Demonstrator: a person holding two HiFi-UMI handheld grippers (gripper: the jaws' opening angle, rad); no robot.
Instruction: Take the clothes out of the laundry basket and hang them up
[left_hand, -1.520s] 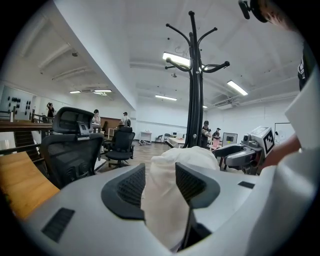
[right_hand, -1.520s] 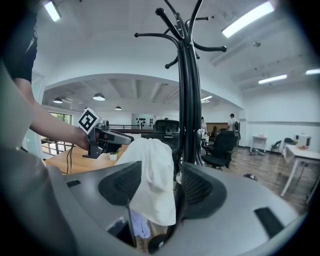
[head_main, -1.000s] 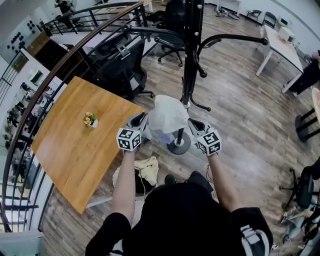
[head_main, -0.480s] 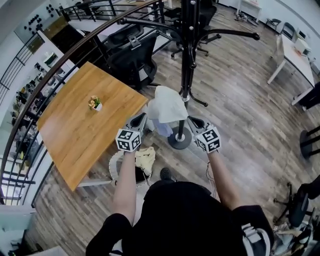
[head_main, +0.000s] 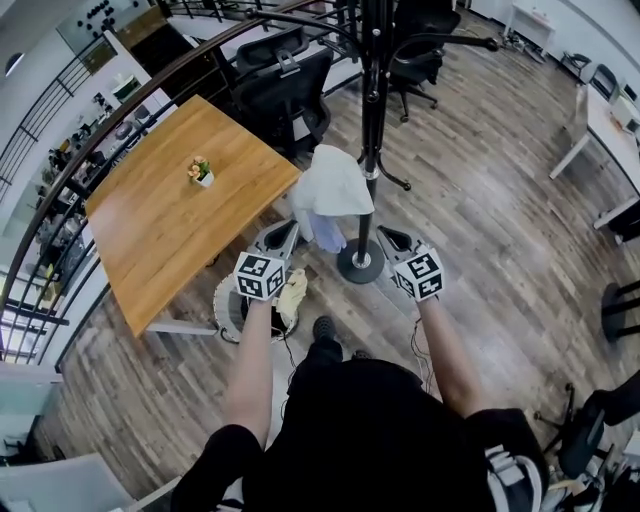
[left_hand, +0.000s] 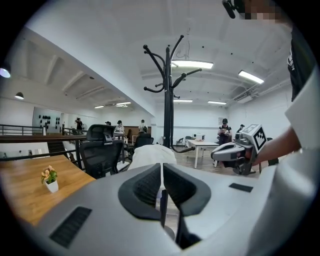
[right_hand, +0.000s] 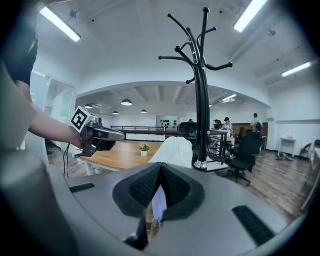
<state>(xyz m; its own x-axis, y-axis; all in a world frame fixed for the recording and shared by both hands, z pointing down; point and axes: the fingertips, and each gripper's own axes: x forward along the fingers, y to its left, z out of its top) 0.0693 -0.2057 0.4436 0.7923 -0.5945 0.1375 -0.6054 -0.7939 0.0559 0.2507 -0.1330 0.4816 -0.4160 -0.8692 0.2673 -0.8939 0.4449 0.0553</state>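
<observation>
A white garment (head_main: 330, 190) hangs between my two grippers, just left of the black coat stand's pole (head_main: 372, 120). My left gripper (head_main: 285, 232) is shut on the garment's left edge, and a thin strip of cloth shows between the jaws of this gripper (left_hand: 162, 170). My right gripper (head_main: 385, 238) is shut on the right edge, with pale cloth hanging down between the jaws of this gripper (right_hand: 160, 172). The garment (right_hand: 176, 150) bulges just ahead of both. Below my left hand stands the laundry basket (head_main: 230, 305) with a cream cloth (head_main: 292, 297) in it.
The stand's round base (head_main: 360, 265) is on the wooden floor between my hands. A wooden table (head_main: 170, 230) with a small potted plant (head_main: 202, 172) stands to the left. Black office chairs (head_main: 285, 85) sit behind it, and a railing curves along the far left.
Both grippers have carried the white garment along, and it now hangs left of the stand's pole instead of in front of it. The basket now lies right under my left hand.
</observation>
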